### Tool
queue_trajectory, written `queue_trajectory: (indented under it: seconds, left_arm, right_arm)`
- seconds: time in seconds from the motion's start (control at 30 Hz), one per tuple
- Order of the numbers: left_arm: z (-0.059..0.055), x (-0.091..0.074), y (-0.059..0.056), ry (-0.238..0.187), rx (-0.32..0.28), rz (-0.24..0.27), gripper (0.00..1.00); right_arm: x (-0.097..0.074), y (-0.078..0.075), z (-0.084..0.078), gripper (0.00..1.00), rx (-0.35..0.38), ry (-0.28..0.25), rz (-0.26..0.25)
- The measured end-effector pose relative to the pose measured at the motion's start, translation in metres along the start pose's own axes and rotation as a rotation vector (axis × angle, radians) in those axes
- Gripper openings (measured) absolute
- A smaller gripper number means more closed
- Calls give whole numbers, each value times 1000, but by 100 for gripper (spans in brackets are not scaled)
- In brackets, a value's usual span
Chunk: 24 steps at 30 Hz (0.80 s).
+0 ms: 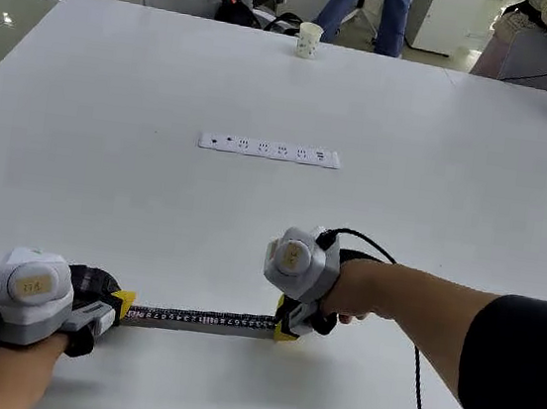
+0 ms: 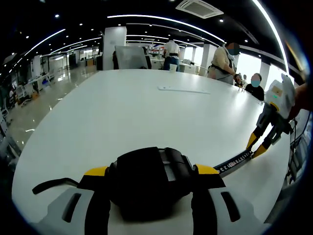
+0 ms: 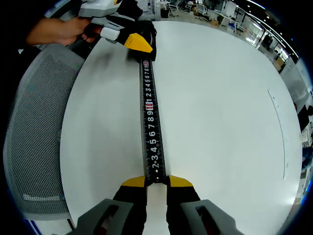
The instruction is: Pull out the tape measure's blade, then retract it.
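Observation:
The black tape measure case (image 2: 149, 178) sits clamped between the yellow-tipped jaws of my left gripper (image 2: 151, 171), near the table's front left (image 1: 94, 287). Its blade (image 1: 202, 318) runs flat over the white table to my right gripper (image 1: 288, 328), which is shut on the blade's end. In the right gripper view the blade (image 3: 150, 132) stretches straight from my right gripper (image 3: 156, 182) to the case (image 3: 146, 34), numbers facing up. My right gripper (image 2: 261, 144) appears at the right in the left gripper view, pinching the blade (image 2: 234, 161).
A white power strip (image 1: 269, 149) lies mid-table and a paper cup (image 1: 310, 39) stands near the far edge. People stand beyond the far edge. A grey mesh chair (image 3: 34, 127) is beside the near table edge.

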<state>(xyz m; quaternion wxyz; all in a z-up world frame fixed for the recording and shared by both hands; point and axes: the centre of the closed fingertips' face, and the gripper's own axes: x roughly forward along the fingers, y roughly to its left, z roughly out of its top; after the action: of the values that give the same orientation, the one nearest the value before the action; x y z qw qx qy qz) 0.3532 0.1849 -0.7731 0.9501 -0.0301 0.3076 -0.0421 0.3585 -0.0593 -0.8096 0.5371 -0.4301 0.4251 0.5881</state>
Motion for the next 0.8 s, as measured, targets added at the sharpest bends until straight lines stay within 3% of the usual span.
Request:
queue_trajectory:
  seconds: [0.8]
  left_arm:
    - [2, 3, 3, 6, -3, -2, 63]
  right_arm:
    - [3, 0, 8, 11, 1, -15, -4]
